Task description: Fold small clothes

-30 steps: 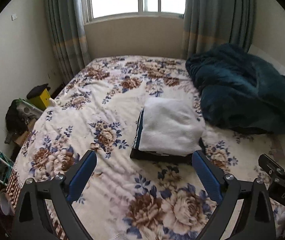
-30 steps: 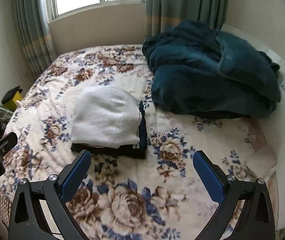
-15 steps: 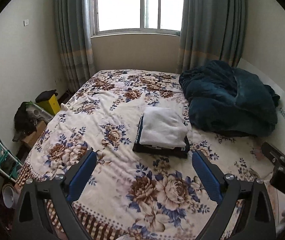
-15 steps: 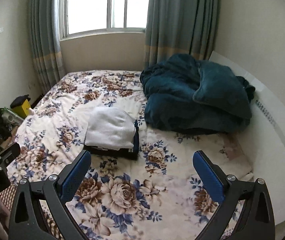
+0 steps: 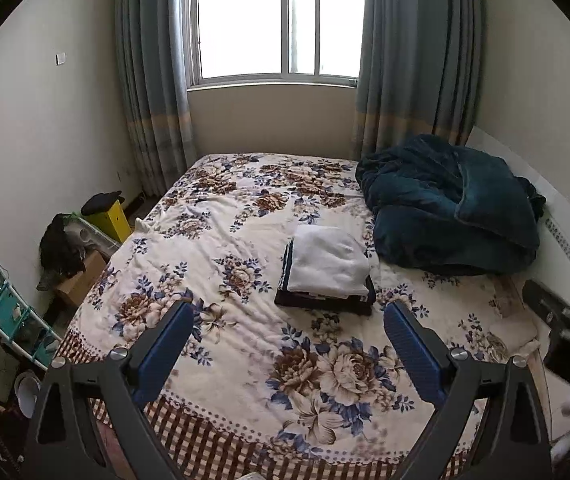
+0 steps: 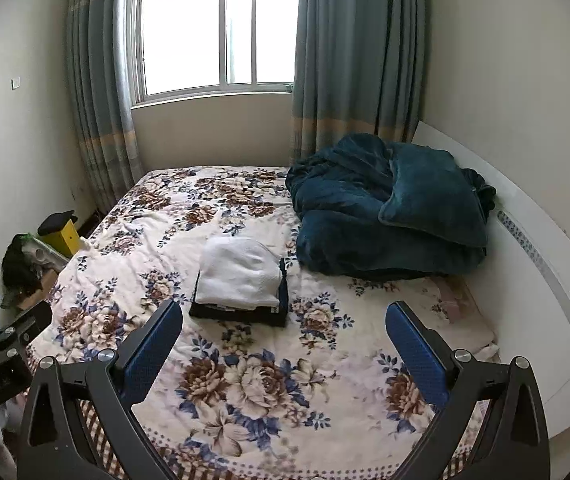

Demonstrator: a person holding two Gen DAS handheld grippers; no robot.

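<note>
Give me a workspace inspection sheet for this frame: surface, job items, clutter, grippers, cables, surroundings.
Surface: bed with a floral cover, lightly wrinkled.
Job's things: folded white garment on top of dark folded clothes, one neat stack mid-bed.
Clutter: bunched teal blanket at the bed's right side; yellow box, cardboard box and teal rack on the floor to the left.
Grippers: left gripper open, empty, off the stack; right gripper open, empty, off the stack.
Cables: nothing seen.
Surroundings: window with open curtains, plain walls.
</note>
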